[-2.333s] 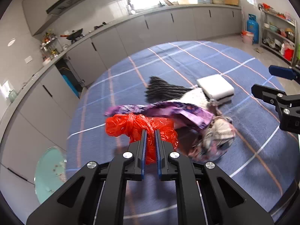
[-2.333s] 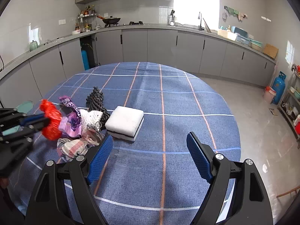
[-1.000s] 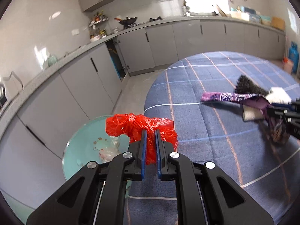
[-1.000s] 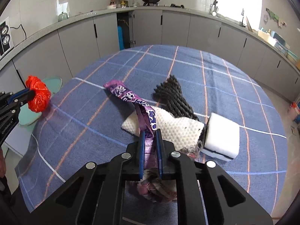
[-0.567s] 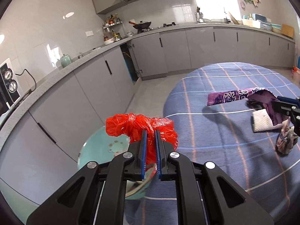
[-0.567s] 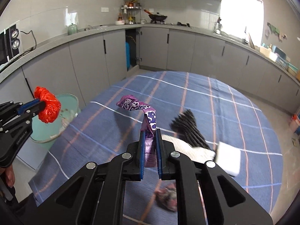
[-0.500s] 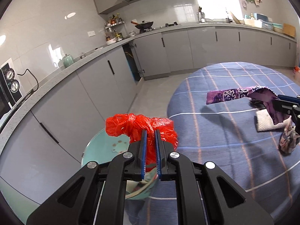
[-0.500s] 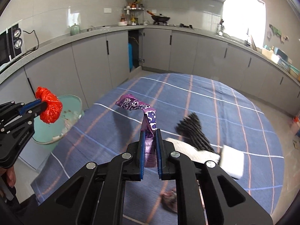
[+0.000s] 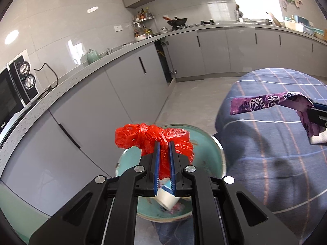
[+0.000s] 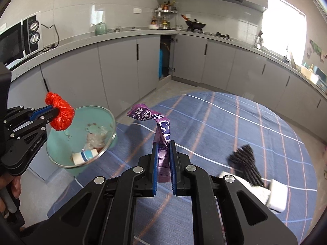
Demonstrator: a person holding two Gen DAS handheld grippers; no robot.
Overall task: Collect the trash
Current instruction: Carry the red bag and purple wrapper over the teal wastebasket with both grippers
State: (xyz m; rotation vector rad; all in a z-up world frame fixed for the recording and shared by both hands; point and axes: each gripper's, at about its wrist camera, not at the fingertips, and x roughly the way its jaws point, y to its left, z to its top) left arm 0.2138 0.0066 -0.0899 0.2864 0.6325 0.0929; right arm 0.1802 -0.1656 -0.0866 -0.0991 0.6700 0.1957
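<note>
**Trash held over the bin in both grippers**

Left wrist view: left gripper (image 9: pixel 163 145) is clamped tight on a knotted red bag (image 9: pixel 152 138), the blue pads pinching its lower folds while the knot and crumpled plastic bulge above and to both sides of the fingers. Directly beneath the bag sits a teal bin (image 9: pixel 212 153), its round rim showing around the gripper; a white and blue cup (image 9: pixel 165 199) lies inside near the bottom of the picture. To the right, a table under a blue plaid cloth (image 9: pixel 276 159) stands just beside the bin. At the far right edge, the right gripper (image 9: pixel 317 113) holds a purple wrapper (image 9: pixel 263 103), which sticks out leftward above the cloth.

Right wrist view: right gripper (image 10: pixel 163 153) is closed on the purple wrapper (image 10: pixel 161 126), which rises from between the pads and bends over to the left, above the cloth (image 10: pixel 224 126). At left, the left gripper (image 10: pixel 53 110) holds the red bag (image 10: pixel 60 112) above the near rim of the bin (image 10: pixel 111 122). Inside the bin lie the cup (image 10: pixel 84 156) and some clear plastic scraps (image 10: pixel 96 137). On the cloth at right lie a black ridged piece (image 10: pixel 246 163), a white mesh sleeve (image 10: pixel 258 193) and a white foam block (image 10: pixel 278 197), all blurred. A hand (image 10: pixel 11 189) grips the left gripper's handle at the lower left edge.
</note>
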